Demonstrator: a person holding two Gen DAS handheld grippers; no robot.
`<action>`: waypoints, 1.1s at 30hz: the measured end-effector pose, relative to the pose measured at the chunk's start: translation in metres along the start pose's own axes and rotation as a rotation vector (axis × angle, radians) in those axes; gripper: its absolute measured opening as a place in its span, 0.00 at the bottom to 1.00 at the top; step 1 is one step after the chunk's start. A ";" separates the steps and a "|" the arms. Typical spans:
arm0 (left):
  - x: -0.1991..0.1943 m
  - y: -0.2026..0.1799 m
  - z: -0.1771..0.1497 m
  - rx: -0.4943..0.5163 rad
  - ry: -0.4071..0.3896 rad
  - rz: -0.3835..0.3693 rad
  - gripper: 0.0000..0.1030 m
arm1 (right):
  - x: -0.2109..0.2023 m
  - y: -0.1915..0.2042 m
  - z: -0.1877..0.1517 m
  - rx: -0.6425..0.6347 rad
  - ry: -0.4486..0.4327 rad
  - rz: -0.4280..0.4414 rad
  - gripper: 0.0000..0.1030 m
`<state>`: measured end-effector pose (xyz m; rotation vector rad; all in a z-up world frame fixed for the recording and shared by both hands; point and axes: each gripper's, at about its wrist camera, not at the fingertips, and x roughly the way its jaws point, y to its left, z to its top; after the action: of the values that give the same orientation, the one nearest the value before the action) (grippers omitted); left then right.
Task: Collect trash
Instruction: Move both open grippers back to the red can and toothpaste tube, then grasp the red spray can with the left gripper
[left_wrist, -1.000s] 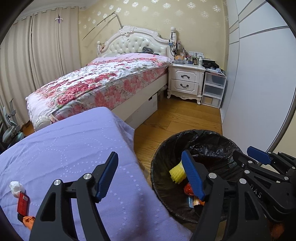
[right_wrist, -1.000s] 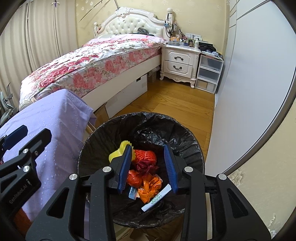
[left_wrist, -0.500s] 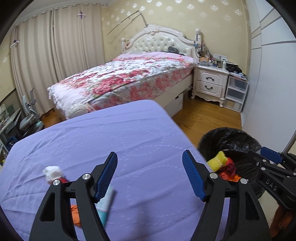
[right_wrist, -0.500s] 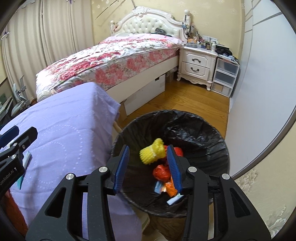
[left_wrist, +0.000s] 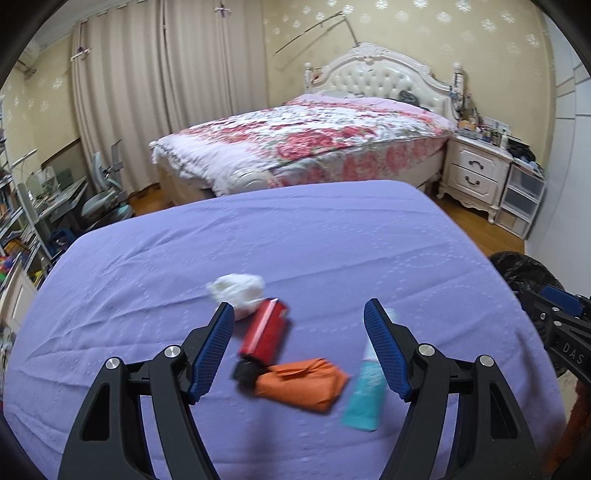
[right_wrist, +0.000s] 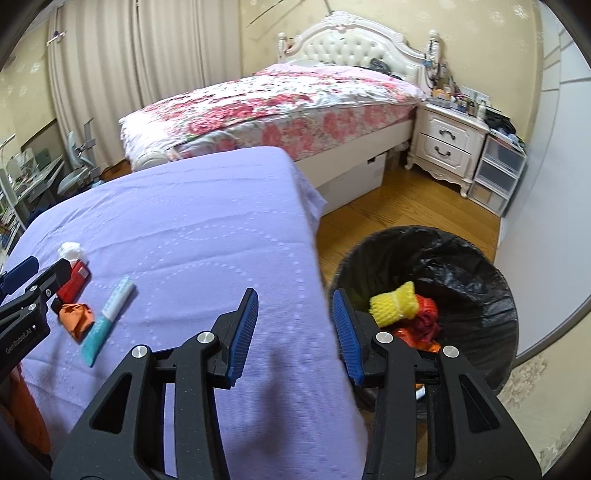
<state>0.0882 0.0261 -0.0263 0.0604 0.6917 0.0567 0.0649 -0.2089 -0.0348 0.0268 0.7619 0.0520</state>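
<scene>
left gripper (left_wrist: 299, 350) has swung off the bin and back over the purple tablecloth (left_wrist: 332, 240) in the last second. jaws wide apart, nothing between them. it now hangs above the leftover trash, frame a bit motion-blurred, so probably mid-travel.

remaining pile, left to right in the left wrist view: white crumpled tissue (left_wrist: 238, 290), red packet (left_wrist: 265, 334) just beside it, small black bit (left_wrist: 245, 373) touching the packet's near end, orange wrapper (left_wrist: 304, 380) in front, teal tube (left_wrist: 365, 387) near the right finger. all bunched close, some touching.

right gripper (right_wrist: 293, 332) has pulled back from directly over the bin; it now straddles the table edge, left finger over the cloth, right finger over the bin rim. jaws parted, holding nothing.

bin (right_wrist: 476, 280) sits on the floor just right of the table, black liner, already holds a yellow net (right_wrist: 393, 304) and red/orange scraps (right_wrist: 424, 321).

my read: one drop cycle done, left is lining up the next pick, most likely the red packet or orange wrapper since they sit between its fingers. risk: items are touching, so a grab may drag a neighbour. several pieces still to go.
</scene>
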 end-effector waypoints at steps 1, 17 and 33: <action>0.001 0.007 -0.002 -0.010 0.006 0.010 0.69 | 0.001 0.005 0.000 -0.009 0.003 0.005 0.40; 0.015 0.050 -0.014 -0.070 0.070 0.028 0.69 | 0.011 0.055 -0.001 -0.089 0.039 0.062 0.40; 0.035 0.042 -0.018 -0.005 0.154 -0.065 0.28 | 0.017 0.072 -0.005 -0.112 0.061 0.089 0.40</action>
<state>0.1027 0.0715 -0.0592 0.0282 0.8472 0.0004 0.0714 -0.1362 -0.0472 -0.0473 0.8178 0.1811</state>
